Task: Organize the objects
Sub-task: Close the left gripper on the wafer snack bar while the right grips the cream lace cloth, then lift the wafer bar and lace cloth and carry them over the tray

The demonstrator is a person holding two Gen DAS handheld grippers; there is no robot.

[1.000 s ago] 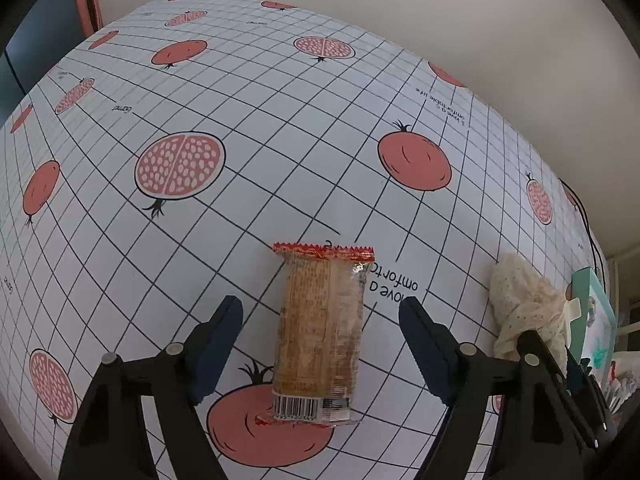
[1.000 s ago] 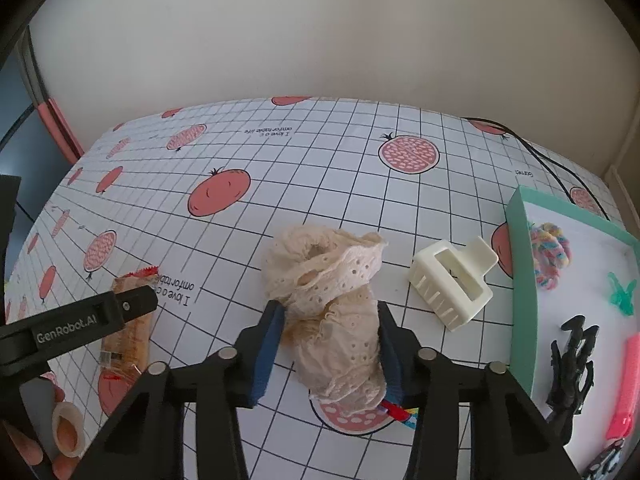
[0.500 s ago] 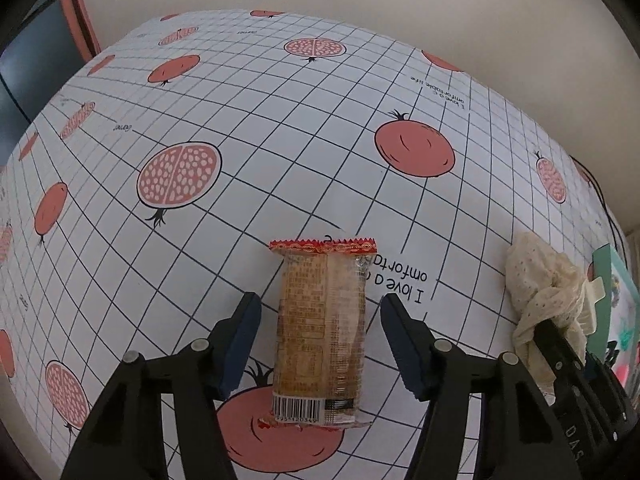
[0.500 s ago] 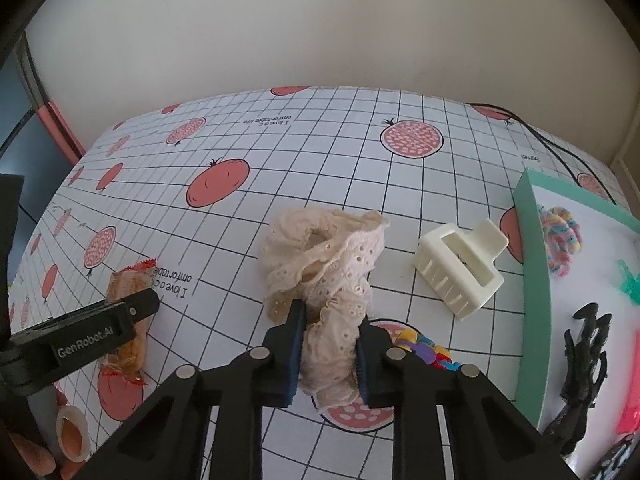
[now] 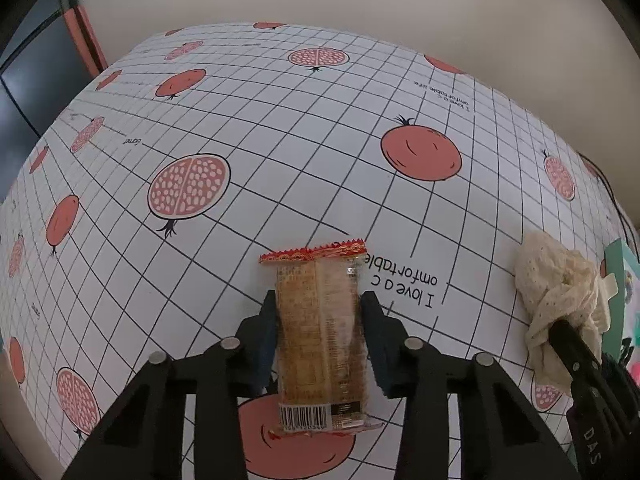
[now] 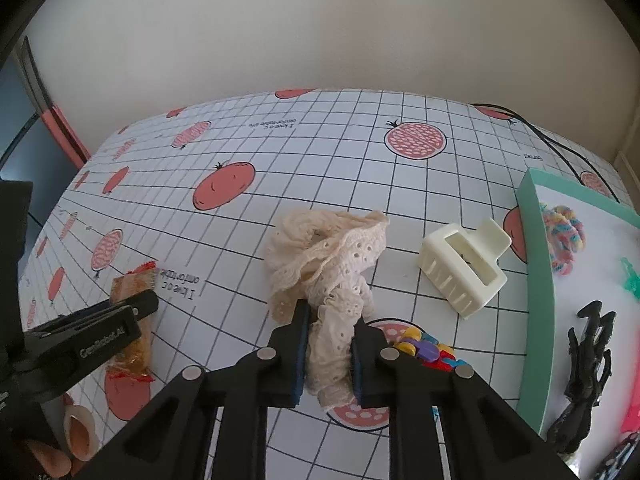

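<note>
With the left hand-held gripper [image 5: 320,332] clamped on the snack bar [image 5: 320,332] lying on the table [image 5: 280,120] and the right hand-held gripper [image 6: 329,350] pinching the lace scrunchie [image 6: 326,264], lift both straight up, keeping the squeeze gentle so the wrapper doesn't slip.

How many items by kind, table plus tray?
Snack bar: 1
Lace scrunchie: 1
Rainbow scrunchie: 1
Cream claw clip: 1
Black claw clip: 1
Green clip: 1
Multicolour clip: 1
Total: 7. Pink items at the tray edge are cut off, so not counted.
</note>
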